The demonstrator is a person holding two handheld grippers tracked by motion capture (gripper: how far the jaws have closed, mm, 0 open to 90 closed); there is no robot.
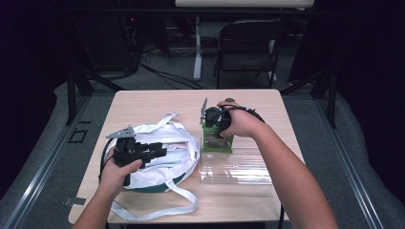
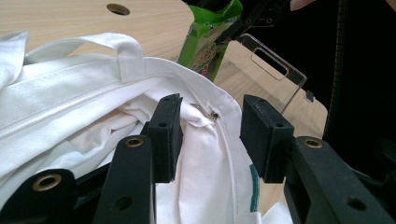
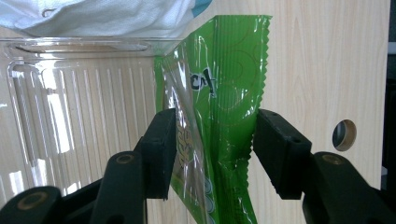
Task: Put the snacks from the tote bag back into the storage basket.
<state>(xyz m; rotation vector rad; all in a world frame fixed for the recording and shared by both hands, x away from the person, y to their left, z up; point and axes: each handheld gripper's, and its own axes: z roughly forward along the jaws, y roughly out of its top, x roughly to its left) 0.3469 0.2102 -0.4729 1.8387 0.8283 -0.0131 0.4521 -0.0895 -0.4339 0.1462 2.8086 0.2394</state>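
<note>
A green snack packet (image 1: 217, 142) (image 3: 224, 93) stands upright at the far edge of a clear plastic tray (image 1: 236, 168) (image 3: 70, 102). My right gripper (image 1: 216, 130) (image 3: 215, 149) comes down on it from above, and both jaws press its crinkled sides. A white tote bag (image 1: 174, 152) (image 2: 70, 93) with long straps and a green trim lies on the left of the table. My left gripper (image 1: 161, 150) (image 2: 210, 135) hovers open over the bag's mouth; the rim with its small metal zip pull runs between the jaws, unpinched. The green packet (image 2: 210, 42) rises just beyond the bag.
The wooden table (image 1: 143, 102) has a small round hole (image 3: 344, 135) (image 2: 117, 8) in its top. A dark folding chair (image 1: 248, 43) and a desk leg stand beyond the far edge. The bag's straps trail to the table's near edge.
</note>
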